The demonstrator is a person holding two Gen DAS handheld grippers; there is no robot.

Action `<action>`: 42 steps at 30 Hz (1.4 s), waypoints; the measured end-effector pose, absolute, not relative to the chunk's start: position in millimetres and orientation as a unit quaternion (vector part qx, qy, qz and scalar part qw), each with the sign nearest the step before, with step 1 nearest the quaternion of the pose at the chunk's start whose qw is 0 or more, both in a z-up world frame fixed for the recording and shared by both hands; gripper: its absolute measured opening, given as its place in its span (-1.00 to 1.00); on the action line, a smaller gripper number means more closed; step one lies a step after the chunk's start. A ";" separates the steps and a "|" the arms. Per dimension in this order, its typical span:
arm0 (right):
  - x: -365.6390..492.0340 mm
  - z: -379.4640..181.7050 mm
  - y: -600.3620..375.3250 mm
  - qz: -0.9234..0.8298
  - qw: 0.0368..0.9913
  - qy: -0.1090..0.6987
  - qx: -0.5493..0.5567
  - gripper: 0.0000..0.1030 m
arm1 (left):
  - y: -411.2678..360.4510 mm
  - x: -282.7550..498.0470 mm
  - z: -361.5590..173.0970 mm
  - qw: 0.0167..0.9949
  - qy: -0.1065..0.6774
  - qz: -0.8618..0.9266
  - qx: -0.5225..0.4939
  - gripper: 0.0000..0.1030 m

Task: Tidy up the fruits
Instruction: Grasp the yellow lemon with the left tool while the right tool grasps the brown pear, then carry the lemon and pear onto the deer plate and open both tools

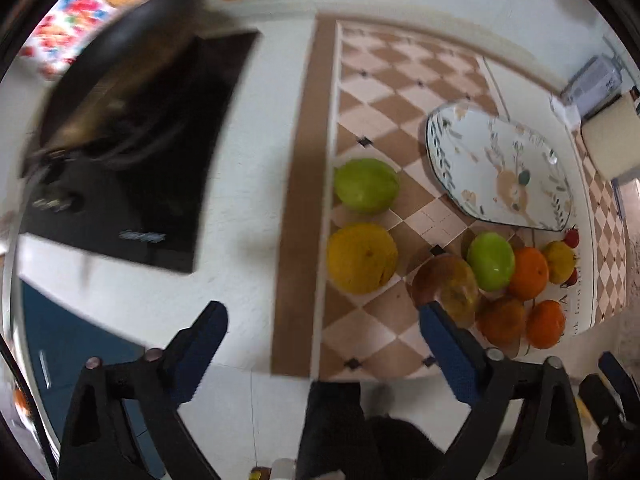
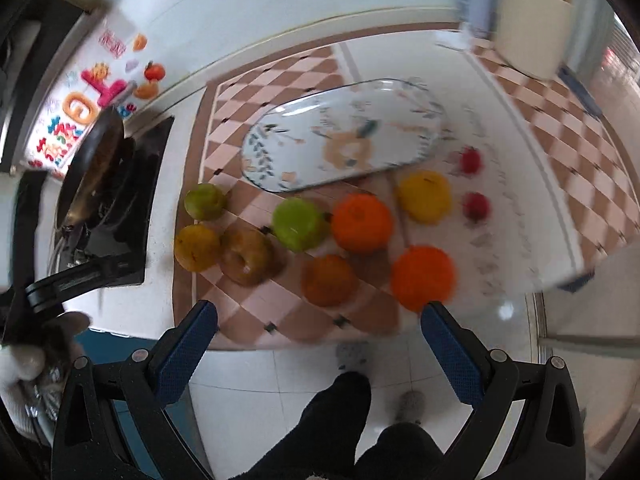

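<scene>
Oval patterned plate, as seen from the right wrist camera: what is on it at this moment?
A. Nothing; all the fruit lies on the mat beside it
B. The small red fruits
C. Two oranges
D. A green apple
A. The oval plate shows only its printed pattern, while the fruit, such as the green apple and the orange, sits on the checkered mat beside it.

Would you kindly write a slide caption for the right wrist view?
Open right gripper above loose fruits on a checkered mat, the oval plate behind them bare.
</scene>
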State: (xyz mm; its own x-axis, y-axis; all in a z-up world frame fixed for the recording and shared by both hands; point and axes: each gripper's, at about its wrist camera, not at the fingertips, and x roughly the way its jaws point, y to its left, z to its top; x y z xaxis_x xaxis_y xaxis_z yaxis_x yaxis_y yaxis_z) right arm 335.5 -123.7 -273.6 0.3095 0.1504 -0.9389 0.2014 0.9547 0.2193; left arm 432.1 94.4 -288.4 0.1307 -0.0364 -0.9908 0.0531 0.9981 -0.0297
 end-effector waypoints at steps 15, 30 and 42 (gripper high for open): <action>406.9 -332.7 -79.4 0.011 0.754 0.637 0.162 0.96 | 73.4 489.4 -356.5 0.690 0.714 -0.113 0.025 0.15; 431.1 -366.2 -44.9 0.046 0.723 0.677 0.130 0.89 | 95.4 490.7 -384.3 0.687 0.718 -0.106 0.036 0.16; 438.8 -402.3 -38.7 0.046 0.708 0.694 0.123 0.37 | 119.1 496.9 -378.3 0.693 0.716 -0.084 -0.002 0.16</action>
State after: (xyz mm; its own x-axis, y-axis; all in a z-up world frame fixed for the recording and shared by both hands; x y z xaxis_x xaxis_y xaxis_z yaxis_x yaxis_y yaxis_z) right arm 438.8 -38.7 -402.3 0.0324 0.2363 -0.9711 0.1055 0.9654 0.2384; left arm 496.9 119.1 -378.3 -0.0386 -0.1186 -0.9922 0.1134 0.9860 -0.1223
